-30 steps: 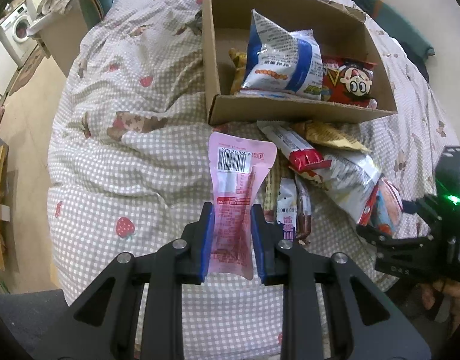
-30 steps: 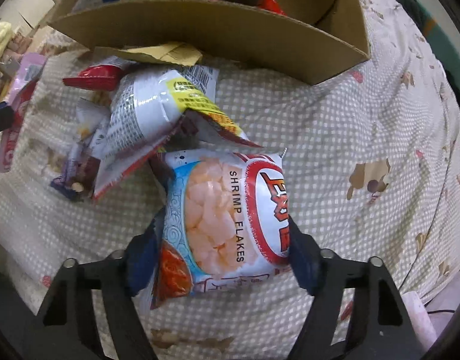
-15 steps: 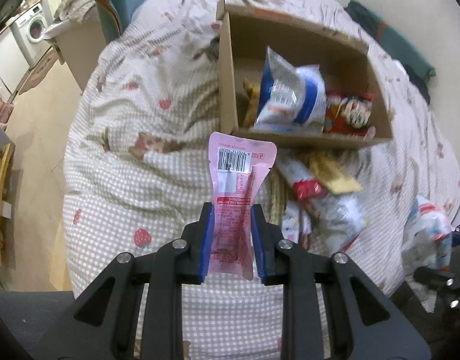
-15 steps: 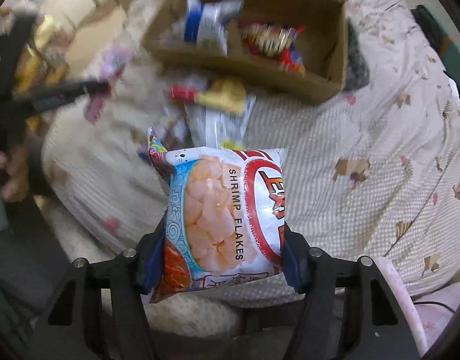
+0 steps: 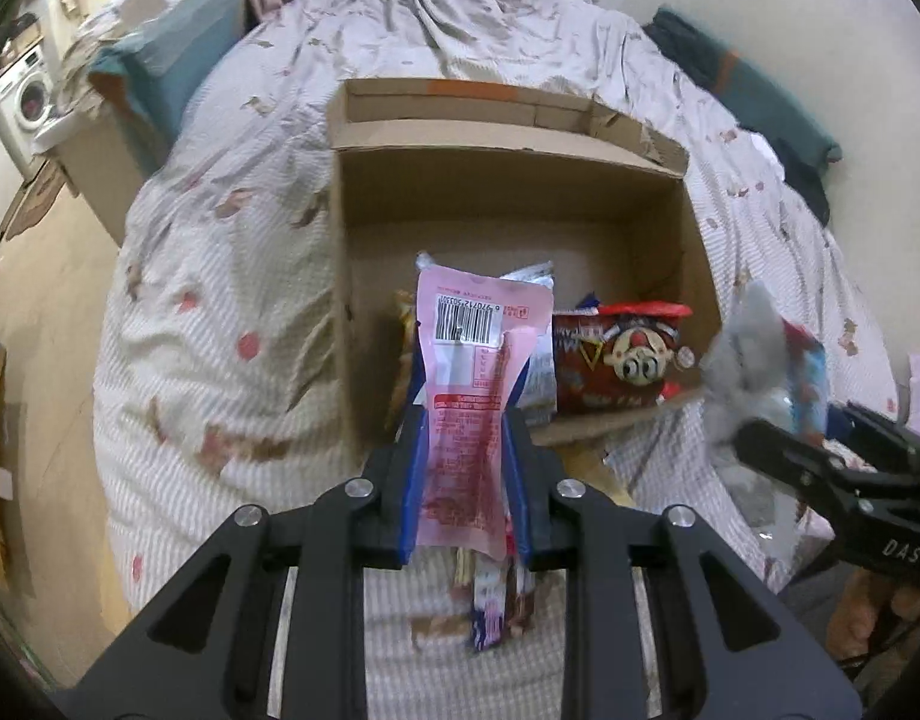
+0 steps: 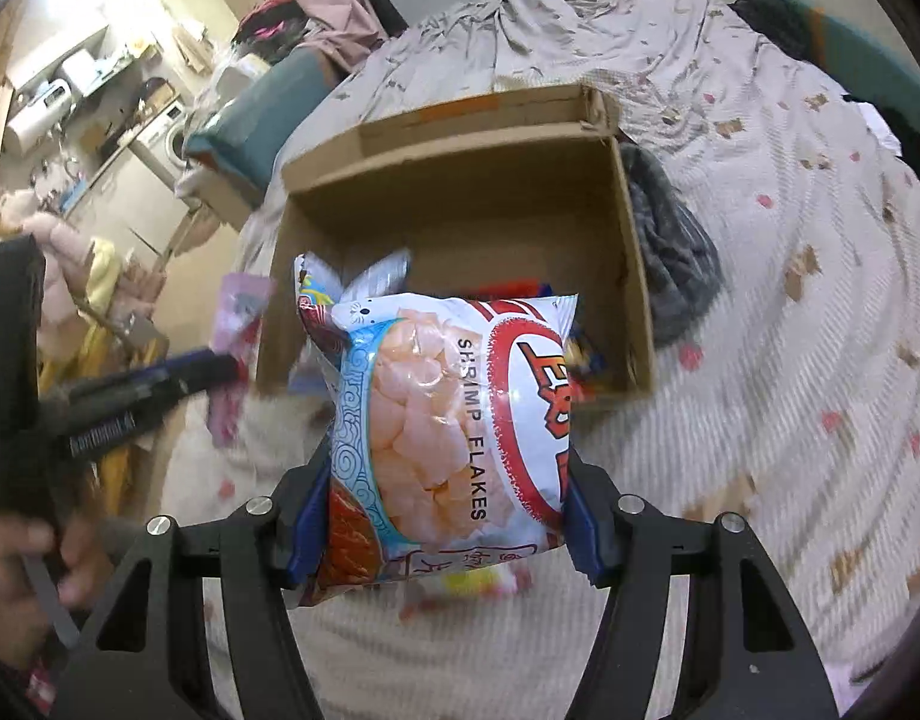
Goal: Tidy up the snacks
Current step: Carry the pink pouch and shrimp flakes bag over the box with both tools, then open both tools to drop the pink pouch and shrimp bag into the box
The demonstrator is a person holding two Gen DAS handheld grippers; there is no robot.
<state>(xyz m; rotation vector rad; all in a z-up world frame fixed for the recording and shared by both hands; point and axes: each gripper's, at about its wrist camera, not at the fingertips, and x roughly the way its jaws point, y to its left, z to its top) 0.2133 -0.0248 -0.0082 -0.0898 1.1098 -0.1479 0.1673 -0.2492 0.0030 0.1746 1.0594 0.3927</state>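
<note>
My left gripper [image 5: 463,420] is shut on a pink snack packet [image 5: 478,336] with a barcode, held upright in the air in front of the open cardboard box [image 5: 508,192]. A red cartoon-face bag [image 5: 628,360] and a few other packets lie in the box. My right gripper [image 6: 448,480] is shut on a puffy shrimp flakes bag [image 6: 454,414], held above the bed just before the box [image 6: 460,192]. In the left wrist view that bag [image 5: 754,348] is a blur at the right. The pink packet [image 6: 238,312] shows at the left in the right wrist view.
The box sits on a checked quilt [image 5: 220,330] over a bed. Several loose snack bars [image 5: 496,600] lie on the quilt below the left gripper. A dark grey cloth [image 6: 670,264] lies against the box's right wall. A person's hand [image 6: 16,588] shows low left.
Both grippers have risen off the quilt with their packets and come in toward the box. The shrimp flakes bag left the snack pile. More of the box's inside is in view.
</note>
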